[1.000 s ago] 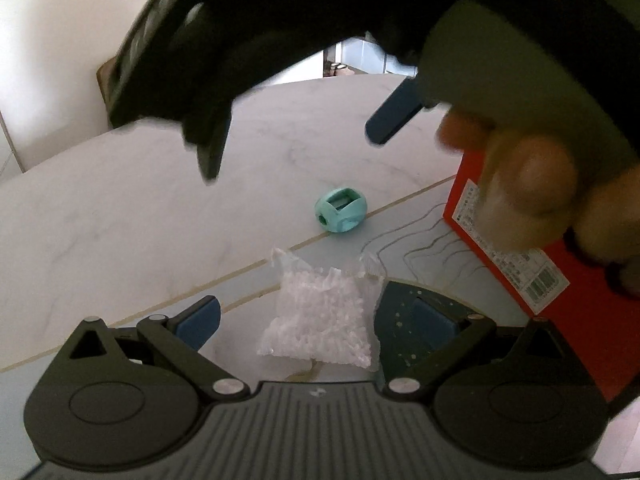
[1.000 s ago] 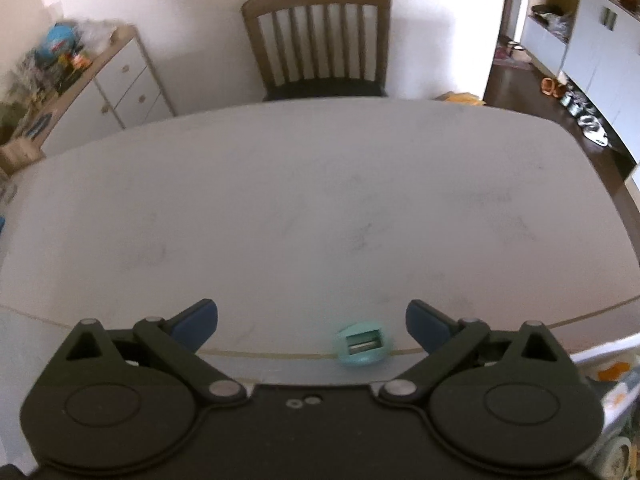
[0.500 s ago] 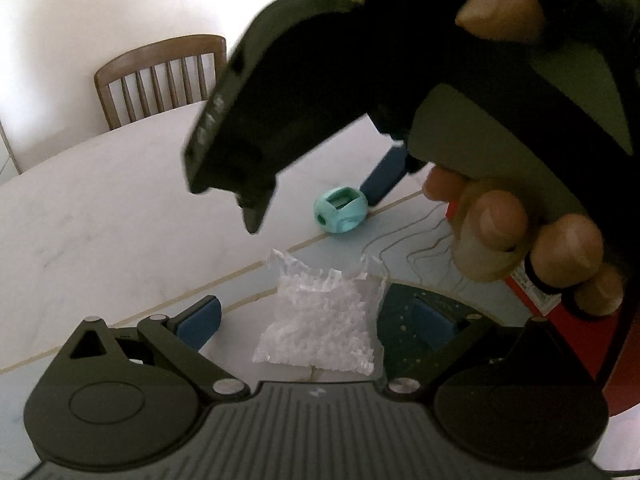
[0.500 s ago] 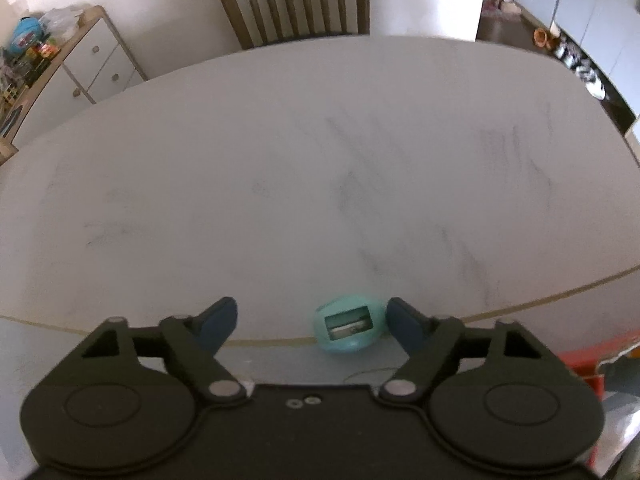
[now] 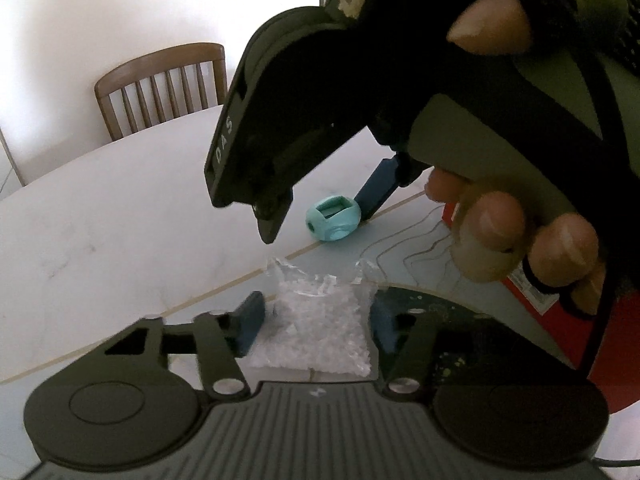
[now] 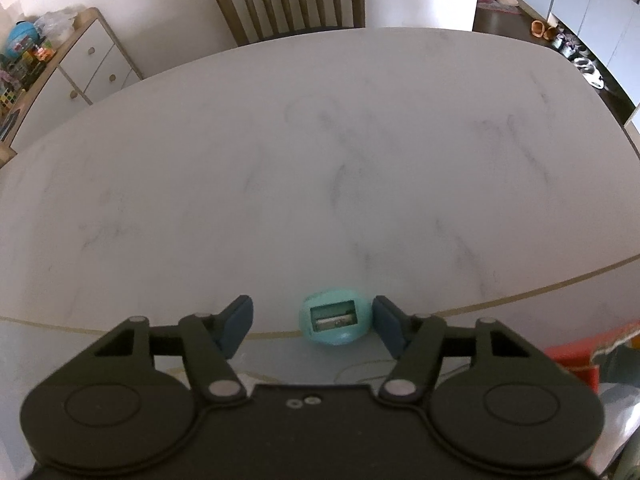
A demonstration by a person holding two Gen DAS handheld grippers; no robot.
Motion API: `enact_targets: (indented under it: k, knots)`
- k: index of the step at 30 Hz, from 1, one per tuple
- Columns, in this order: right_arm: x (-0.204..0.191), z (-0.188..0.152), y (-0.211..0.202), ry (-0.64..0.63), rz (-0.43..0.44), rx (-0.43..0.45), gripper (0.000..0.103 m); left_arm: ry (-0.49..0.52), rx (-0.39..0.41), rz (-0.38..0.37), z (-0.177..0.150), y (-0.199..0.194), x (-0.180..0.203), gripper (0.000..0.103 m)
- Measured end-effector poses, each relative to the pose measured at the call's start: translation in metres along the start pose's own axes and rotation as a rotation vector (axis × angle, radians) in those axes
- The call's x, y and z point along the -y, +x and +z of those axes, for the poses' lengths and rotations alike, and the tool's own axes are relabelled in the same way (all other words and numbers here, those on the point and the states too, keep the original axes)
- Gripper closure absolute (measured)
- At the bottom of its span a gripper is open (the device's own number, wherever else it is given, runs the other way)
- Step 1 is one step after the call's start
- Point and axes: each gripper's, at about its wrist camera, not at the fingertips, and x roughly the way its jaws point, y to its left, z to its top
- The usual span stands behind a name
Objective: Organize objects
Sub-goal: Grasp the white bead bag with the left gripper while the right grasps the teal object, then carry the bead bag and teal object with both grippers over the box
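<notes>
A small teal rounded charger [image 6: 334, 322] with a USB slot lies on the white marble table, at the mat's gold edge. My right gripper [image 6: 314, 326] is open around it, the right finger [image 6: 386, 328] close beside it, the left one apart. In the left wrist view the charger [image 5: 333, 220] sits under the right gripper's body [image 5: 288, 152]. My left gripper [image 5: 316, 322] is open around a clear bag of white beads [image 5: 318, 330] on the mat, its left finger near the bag's side.
A red box [image 5: 560, 320] stands at the right of the mat [image 5: 420, 248]; it also shows in the right wrist view [image 6: 576, 360]. A wooden chair [image 6: 288, 0] stands at the table's far side. A white cabinet [image 6: 76, 64] with toys is at back left.
The right gripper has come down and forward, so the charger now sits between its fingers. The left gripper's fingers have narrowed around the bead bag.
</notes>
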Motion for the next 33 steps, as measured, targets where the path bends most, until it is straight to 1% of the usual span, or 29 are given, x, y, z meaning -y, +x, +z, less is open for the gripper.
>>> enact_targets:
  k: [1, 2, 3, 4, 5, 7, 8, 9, 15, 19, 26, 33]
  knots:
    - [-0.001, -0.001, 0.0, -0.008, -0.006, 0.001, 0.04, -0.001, -0.002, 0.004, 0.001, 0.0, 0.0, 0.058]
    - [-0.001, -0.002, -0.002, -0.015, -0.015, 0.005, 0.047, -0.008, -0.005, 0.006, 0.0, 0.001, 0.0, 0.06]
    - [-0.002, -0.003, -0.003, -0.019, -0.023, 0.009, 0.057, -0.019, -0.008, 0.01, 0.0, 0.0, -0.001, 0.061]
    - [-0.001, -0.003, -0.004, -0.017, -0.022, 0.01, 0.062, -0.027, -0.011, 0.014, -0.001, 0.003, 0.0, 0.063]
    - [0.0, -0.002, -0.006, -0.01, -0.015, 0.007, 0.065, -0.03, -0.012, 0.017, -0.001, 0.003, 0.0, 0.065]
    - [0.002, -0.002, -0.008, 0.01, 0.014, -0.004, 0.065, -0.036, -0.011, 0.019, -0.003, -0.001, -0.002, 0.069]
    - [0.002, -0.003, -0.009, 0.009, 0.015, -0.003, 0.065, -0.04, -0.011, 0.021, -0.003, -0.002, -0.003, 0.07]
    - [0.003, -0.004, -0.011, 0.005, 0.01, 0.002, 0.065, -0.047, -0.015, 0.021, -0.004, -0.004, -0.005, 0.07]
    - [0.003, -0.013, -0.029, 0.008, 0.06, 0.015, 0.066, -0.095, -0.053, 0.028, -0.009, -0.017, -0.017, 0.07]
    - [0.001, -0.024, -0.046, 0.005, 0.082, 0.012, 0.066, -0.122, -0.077, 0.032, -0.007, -0.034, -0.024, 0.07]
    - [0.001, -0.046, -0.083, -0.001, 0.13, 0.026, 0.066, -0.194, -0.087, 0.026, -0.001, -0.076, -0.029, 0.07]
    - [0.007, -0.066, -0.127, -0.009, 0.168, 0.066, 0.066, -0.202, -0.092, 0.038, 0.005, -0.119, -0.019, 0.07]
